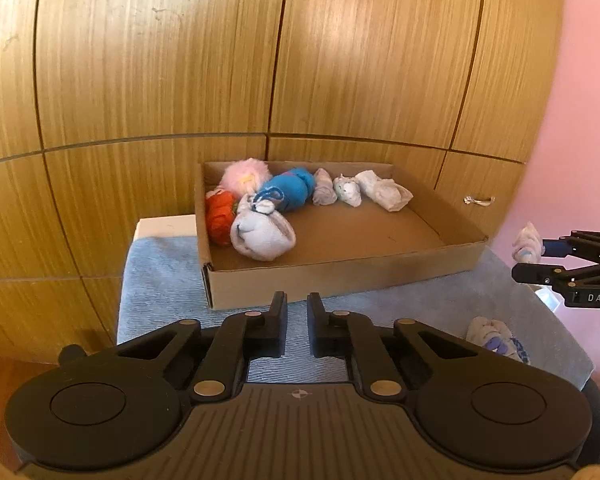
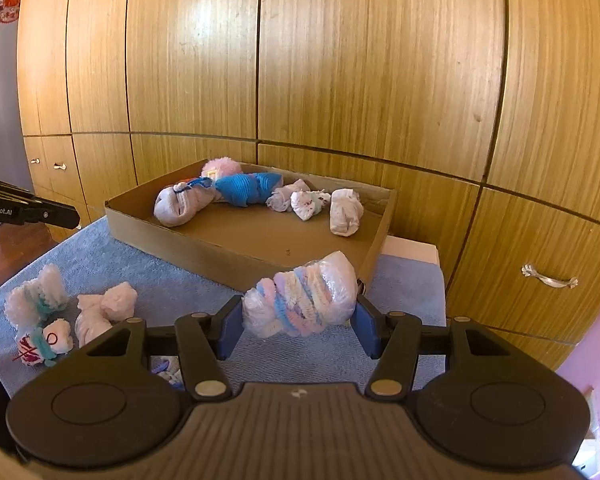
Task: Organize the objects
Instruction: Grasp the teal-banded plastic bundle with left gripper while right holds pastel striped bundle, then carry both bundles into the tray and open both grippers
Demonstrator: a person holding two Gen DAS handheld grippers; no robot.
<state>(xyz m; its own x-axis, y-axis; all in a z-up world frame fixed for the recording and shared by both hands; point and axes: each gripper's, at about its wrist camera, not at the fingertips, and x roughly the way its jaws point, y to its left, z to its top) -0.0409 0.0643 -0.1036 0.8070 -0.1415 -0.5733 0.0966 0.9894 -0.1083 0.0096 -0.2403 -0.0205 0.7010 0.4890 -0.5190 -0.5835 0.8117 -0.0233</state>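
**Striped sock roll held at the near right corner of the box**

The right gripper (image 2: 298, 330) has its jaws clamped on a pastel striped sock roll (image 2: 300, 300), pink, blue and white bands, lifted above the blue towel (image 2: 100, 256) that covers the bench. The roll hangs just in front of the near right corner of the cardboard box (image 2: 236, 250), not yet inside it.

The box sits at the back of the bench against the wooden cabinet doors (image 2: 340, 60). Along its far wall lies a row of rolled socks: a pink fluffy one (image 1: 246, 174) in the far left corner, an orange one (image 1: 219, 216) beside the left wall, a pale grey roll (image 1: 262, 232) in front of those, a bright blue roll (image 1: 290, 188), then three small white bundles (image 1: 384, 190) running toward the right. The front half of the box floor is bare cardboard.

The left gripper (image 1: 297, 316) hovers over the near edge of the towel, its jaws nearly together with a narrow gap and nothing between them.

On the towel near the bench's left edge, outside the box, sit several more loose sock bundles (image 2: 104, 312), white, pink and teal.
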